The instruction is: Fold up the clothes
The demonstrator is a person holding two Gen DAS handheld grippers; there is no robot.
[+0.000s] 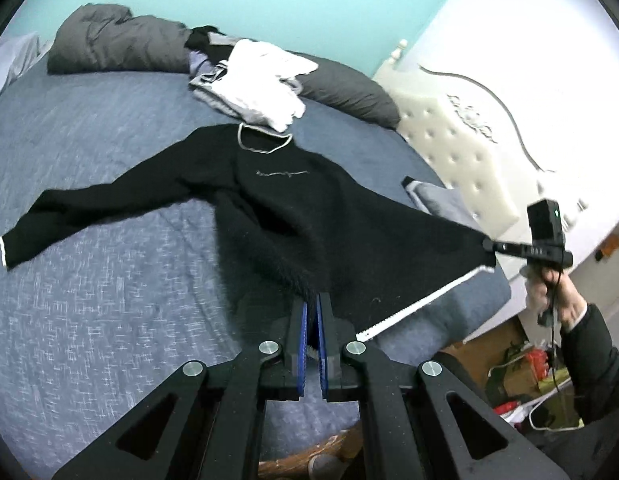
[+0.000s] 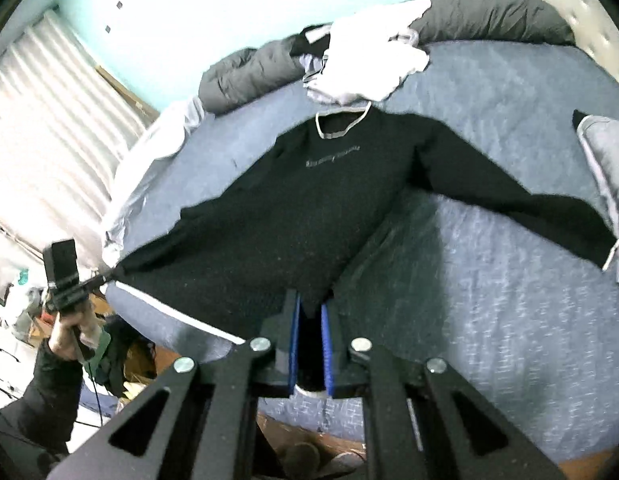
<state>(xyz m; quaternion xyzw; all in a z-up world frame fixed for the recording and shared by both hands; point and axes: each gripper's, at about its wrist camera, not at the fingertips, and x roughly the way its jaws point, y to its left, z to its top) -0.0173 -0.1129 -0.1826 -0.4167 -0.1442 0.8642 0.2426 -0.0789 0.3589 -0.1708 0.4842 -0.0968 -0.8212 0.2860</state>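
A black long-sleeved sweater (image 1: 309, 208) (image 2: 309, 208) lies face up on the blue bed (image 1: 89, 280), collar with pale trim toward the far side, sleeves spread. Its white-edged hem is stretched taut just off the near bed edge. My left gripper (image 1: 312, 308) is shut on one hem corner; in the right wrist view the left gripper (image 2: 109, 278) sits far left, held by a hand. My right gripper (image 2: 309, 308) is shut on the other hem corner, black fabric between its blue pads; the left wrist view has the right gripper (image 1: 487, 245) at the right.
A pile of white and grey clothes (image 1: 261, 80) lies just beyond the collar. Grey pillows (image 1: 117, 40) line the far side. A folded grey-blue garment (image 2: 605, 168) rests by one sleeve cuff. The white tufted headboard (image 1: 449, 140) and floor clutter (image 1: 525, 364) are to the right.
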